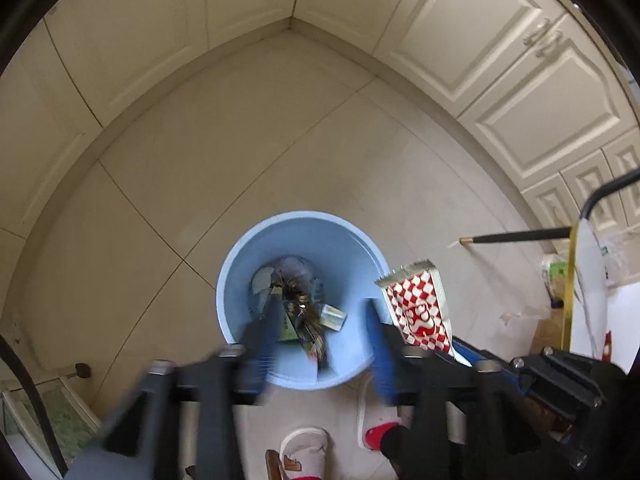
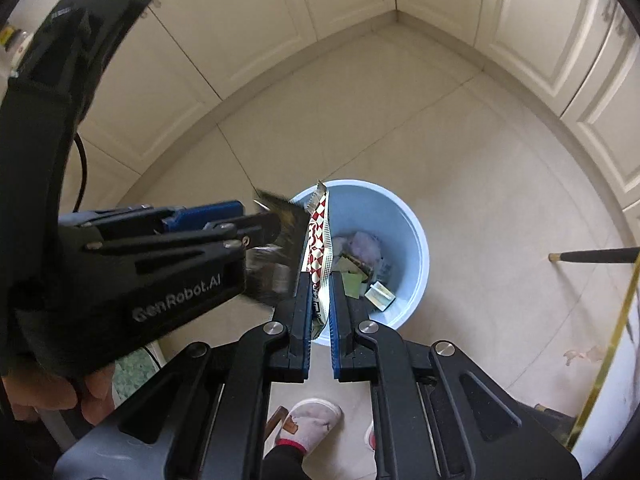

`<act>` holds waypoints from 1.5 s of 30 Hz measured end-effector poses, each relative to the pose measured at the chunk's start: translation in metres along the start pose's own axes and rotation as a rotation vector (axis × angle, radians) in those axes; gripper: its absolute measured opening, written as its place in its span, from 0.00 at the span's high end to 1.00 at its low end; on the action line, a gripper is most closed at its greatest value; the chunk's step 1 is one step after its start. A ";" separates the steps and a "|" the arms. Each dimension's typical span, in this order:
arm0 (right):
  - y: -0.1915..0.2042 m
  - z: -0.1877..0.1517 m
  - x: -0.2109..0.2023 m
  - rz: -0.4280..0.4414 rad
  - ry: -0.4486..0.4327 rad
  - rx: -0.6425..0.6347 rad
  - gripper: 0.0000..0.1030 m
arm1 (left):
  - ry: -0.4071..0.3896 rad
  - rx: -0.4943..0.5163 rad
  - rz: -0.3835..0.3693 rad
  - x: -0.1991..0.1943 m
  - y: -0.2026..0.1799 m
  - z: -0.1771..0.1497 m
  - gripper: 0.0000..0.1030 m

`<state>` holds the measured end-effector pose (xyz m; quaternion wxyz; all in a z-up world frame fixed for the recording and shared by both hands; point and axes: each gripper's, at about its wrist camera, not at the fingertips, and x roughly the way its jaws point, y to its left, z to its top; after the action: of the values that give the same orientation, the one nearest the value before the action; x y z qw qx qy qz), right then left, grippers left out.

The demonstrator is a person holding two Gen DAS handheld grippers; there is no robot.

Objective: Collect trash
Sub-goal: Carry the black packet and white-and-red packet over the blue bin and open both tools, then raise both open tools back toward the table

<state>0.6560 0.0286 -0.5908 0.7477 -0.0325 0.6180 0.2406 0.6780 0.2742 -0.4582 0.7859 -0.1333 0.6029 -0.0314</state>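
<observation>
So, risks here:
left gripper: jaws apart over the blue bin, dark wrapper dropping in.
right gripper: jaws clamped on the red-white wrapper at the bin's rim; letting go there could land it on the floor.

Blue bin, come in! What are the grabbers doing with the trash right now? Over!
Left gripper open over blue bin, dark wrapper dropping in. Right gripper shut on red-and-white checked wrapper, above the rim. Nothing blocking.
</observation>
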 end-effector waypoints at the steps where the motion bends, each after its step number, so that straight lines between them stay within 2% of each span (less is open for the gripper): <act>1: -0.002 0.001 0.003 0.006 0.003 0.003 0.92 | -0.004 -0.008 0.005 0.001 -0.001 0.006 0.35; 3: -0.006 0.004 0.007 0.012 0.003 0.010 0.92 | -0.010 -0.021 0.016 -0.001 0.008 0.012 0.35; 8: 0.002 0.004 0.000 0.057 -0.026 0.030 0.84 | -0.020 -0.055 0.039 -0.024 -0.015 0.003 0.32; 9: 0.005 0.004 -0.006 0.056 -0.037 0.029 0.76 | -0.031 -0.062 0.042 -0.032 -0.028 -0.001 0.31; 10: 0.008 0.002 -0.012 0.053 -0.051 0.026 0.71 | -0.045 -0.073 0.048 -0.042 -0.023 -0.003 0.29; 11: 0.012 0.001 -0.017 0.050 -0.057 0.024 0.61 | -0.055 -0.079 0.053 -0.054 -0.026 -0.008 0.28; 12: 0.018 -0.001 -0.025 0.044 -0.068 0.020 0.57 | -0.066 -0.083 0.058 -0.063 -0.026 -0.013 0.28; 14: 0.027 -0.003 -0.042 0.030 -0.098 0.006 0.56 | -0.095 -0.094 0.070 -0.086 -0.027 -0.029 0.26; 17: 0.045 -0.009 -0.075 -0.004 -0.148 -0.010 0.36 | -0.155 -0.119 0.088 -0.122 -0.031 -0.048 0.17; 19: 0.058 -0.016 -0.106 -0.034 -0.198 -0.033 0.32 | -0.197 -0.131 0.098 -0.149 -0.030 -0.060 0.13; 21: 0.069 -0.022 -0.131 -0.053 -0.241 -0.046 0.13 | -0.264 -0.137 0.127 -0.186 -0.032 -0.074 0.12; 22: 0.074 -0.028 -0.148 -0.068 -0.273 -0.051 0.11 | -0.290 -0.135 0.139 -0.197 -0.045 -0.088 0.12; 26: 0.091 -0.051 -0.216 -0.116 -0.390 -0.056 0.03 | -0.436 -0.132 0.162 -0.264 -0.056 -0.118 0.06; 30: 0.099 -0.073 -0.284 -0.152 -0.507 -0.051 0.00 | -0.548 -0.106 0.180 -0.313 -0.085 -0.153 0.05; 36: 0.120 -0.119 -0.379 -0.225 -0.694 -0.069 0.00 | -0.717 0.003 0.168 -0.377 -0.147 -0.217 0.01; 40: 0.134 -0.147 -0.433 -0.275 -0.798 -0.081 0.00 | -0.850 0.069 0.161 -0.411 -0.185 -0.277 0.01; 45: 0.150 -0.187 -0.495 -0.304 -0.917 -0.077 0.00 | -0.977 0.128 0.138 -0.412 -0.211 -0.349 0.01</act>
<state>0.3665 -0.0625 -0.1322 0.9680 -0.0409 0.2036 0.1407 0.2562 0.0979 -0.1018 0.9835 -0.0435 0.1683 0.0499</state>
